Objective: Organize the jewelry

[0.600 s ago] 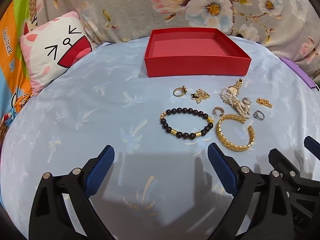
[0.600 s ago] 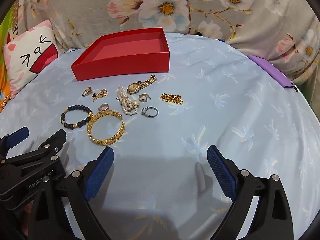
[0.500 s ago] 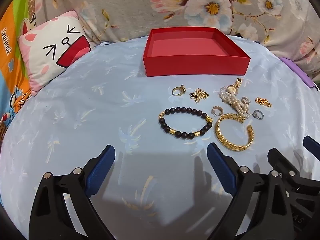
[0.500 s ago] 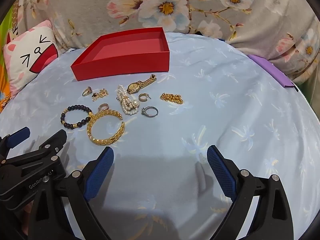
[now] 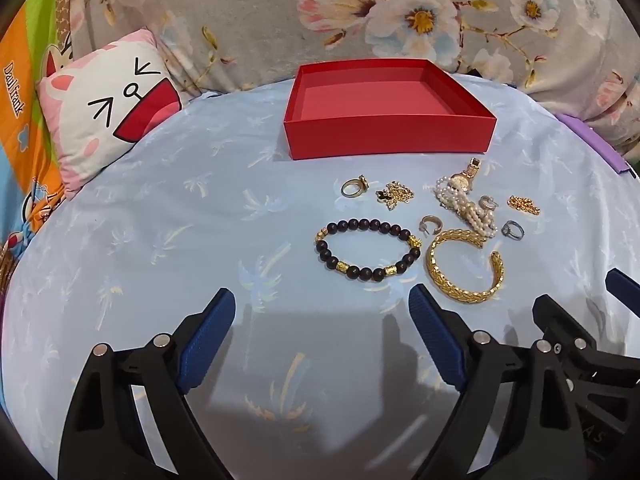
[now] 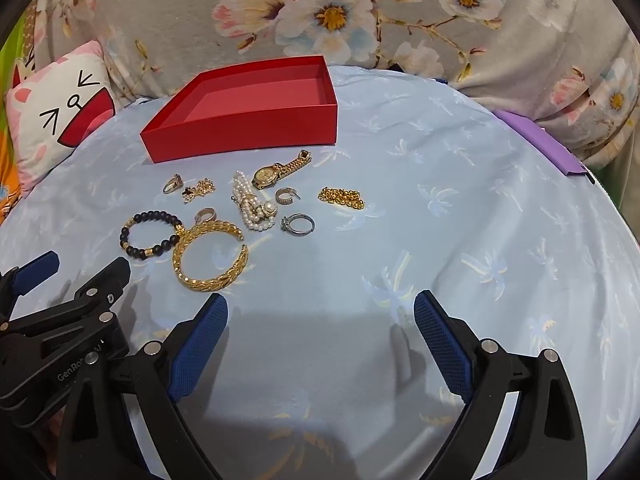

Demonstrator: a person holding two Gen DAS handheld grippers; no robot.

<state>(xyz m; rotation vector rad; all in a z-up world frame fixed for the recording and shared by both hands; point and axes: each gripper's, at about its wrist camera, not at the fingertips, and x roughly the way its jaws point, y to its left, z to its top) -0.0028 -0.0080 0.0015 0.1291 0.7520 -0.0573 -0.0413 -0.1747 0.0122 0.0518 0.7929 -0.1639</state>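
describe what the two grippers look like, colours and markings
Both the left gripper and the right gripper are matte black plastic frames with silver round rivets, and their fingers carry textured blue pads. The left one's side bears white lettering, partly hidden.

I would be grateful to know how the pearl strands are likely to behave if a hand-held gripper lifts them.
The pearl strands lie bunched in loose loops, so they would probably drape and dangle. One end lies against the watch and another by the gold bangle, so a lift might drag either. The beads look smooth, perhaps slippery.
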